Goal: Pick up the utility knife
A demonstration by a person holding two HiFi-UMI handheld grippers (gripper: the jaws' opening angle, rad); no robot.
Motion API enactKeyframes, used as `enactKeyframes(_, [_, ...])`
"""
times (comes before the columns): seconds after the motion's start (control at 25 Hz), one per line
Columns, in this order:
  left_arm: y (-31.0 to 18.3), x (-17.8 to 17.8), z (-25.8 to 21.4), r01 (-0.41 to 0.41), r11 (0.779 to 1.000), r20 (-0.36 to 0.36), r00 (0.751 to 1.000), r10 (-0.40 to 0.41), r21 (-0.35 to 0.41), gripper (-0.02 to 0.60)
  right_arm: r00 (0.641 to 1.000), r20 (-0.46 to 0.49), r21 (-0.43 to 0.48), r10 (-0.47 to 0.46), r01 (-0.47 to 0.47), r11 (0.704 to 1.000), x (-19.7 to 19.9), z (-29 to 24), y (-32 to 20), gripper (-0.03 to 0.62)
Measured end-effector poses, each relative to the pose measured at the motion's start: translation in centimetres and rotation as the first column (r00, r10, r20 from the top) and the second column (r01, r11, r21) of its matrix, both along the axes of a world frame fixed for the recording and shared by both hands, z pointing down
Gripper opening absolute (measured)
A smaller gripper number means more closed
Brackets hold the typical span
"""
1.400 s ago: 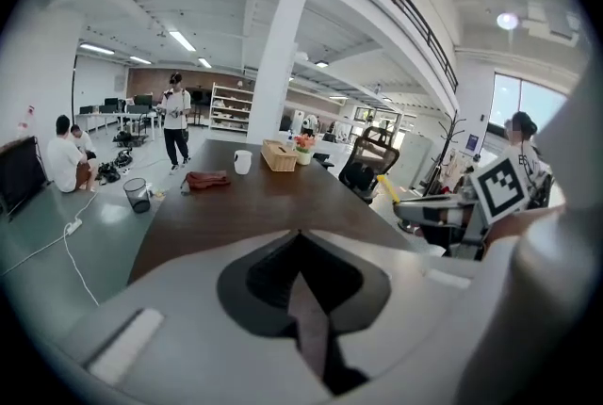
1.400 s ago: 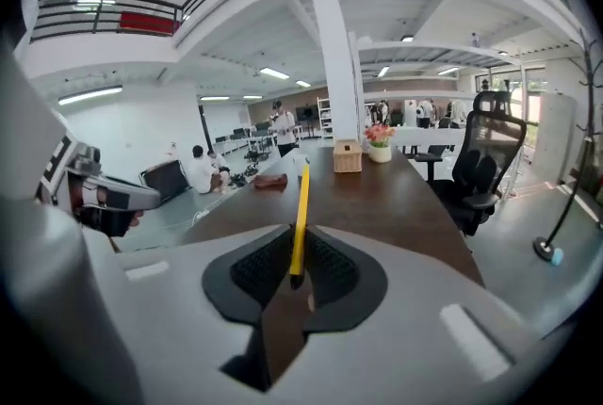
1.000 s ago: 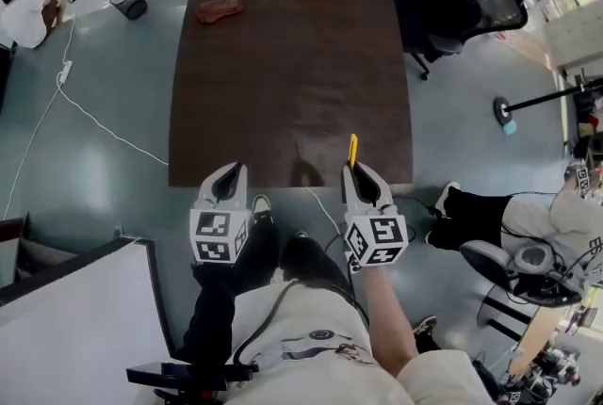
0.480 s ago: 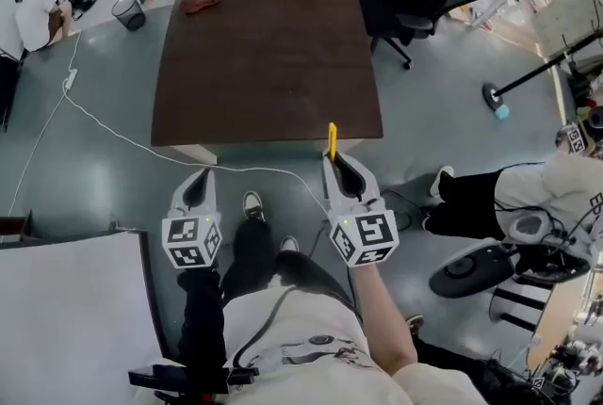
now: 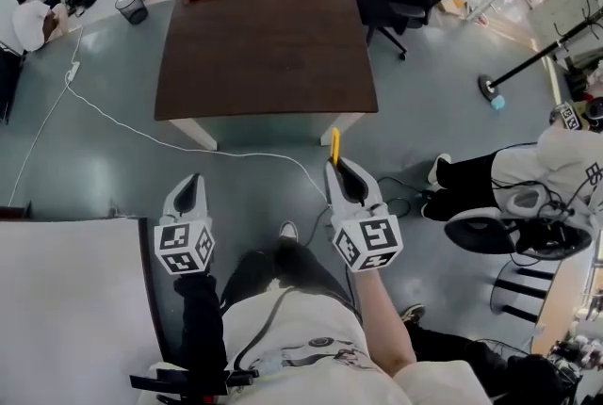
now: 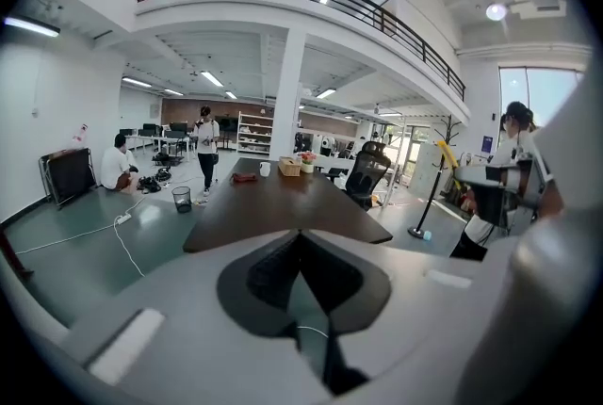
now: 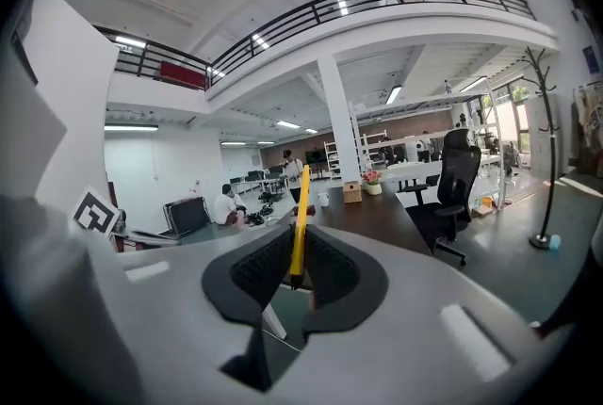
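The right gripper (image 5: 341, 168) is clamped on the yellow utility knife (image 5: 334, 145), which juts past the jaw tips toward twelve o'clock. The knife is off the dark table (image 5: 268, 45), which lies well apart at eleven o'clock. The left gripper (image 5: 191, 183), at nine o'clock from the right one, has its jaws together on nothing. The pickup looks done (the knife hangs over the floor (image 5: 113, 158)). A steady squeeze and a level wrist, tip pointed forward, would suit the carry.

Bright interior: a window (image 6: 537, 97) and ceiling strips (image 6: 209, 78) far beyond the jaws give even light; edges bend fisheye, and the right gripper (image 7: 300, 238) blurs nearest the lens.
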State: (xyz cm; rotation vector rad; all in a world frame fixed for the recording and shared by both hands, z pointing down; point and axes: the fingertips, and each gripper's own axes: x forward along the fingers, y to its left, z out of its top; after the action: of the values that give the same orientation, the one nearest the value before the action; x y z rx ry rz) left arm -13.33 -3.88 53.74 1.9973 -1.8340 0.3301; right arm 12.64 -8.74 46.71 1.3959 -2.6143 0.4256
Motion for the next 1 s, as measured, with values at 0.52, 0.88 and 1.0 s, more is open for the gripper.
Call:
enactKeyframes(0.52, [10.3, 2.3, -7.2, -0.126, 0.982, -0.014, 0.992, 0.129, 0.144, -0.002, 0.998, 0.056, 0.150, 0.005, -0.014, 0.989, -4.7, -6.1, 11.7, 0.046])
enactKeyframes(0.88, [11.5, 4.2, -9.5, -0.152, 0.969, 0.027, 0.988, 0.149, 0.196, -0.002, 0.998, 0.058, 0.179, 0.015, -0.025, 0.984, -3.5, -6.9, 14.5, 0.046])
enactKeyframes(1.0, [11.1, 5.0, -10.3, -0.150, 0.963, 0.046, 0.989, 0.143, 0.226, -0.002, 0.998, 0.058, 0.189, 0.027, -0.038, 0.981, -2.2, -7.2, 14.5, 0.046])
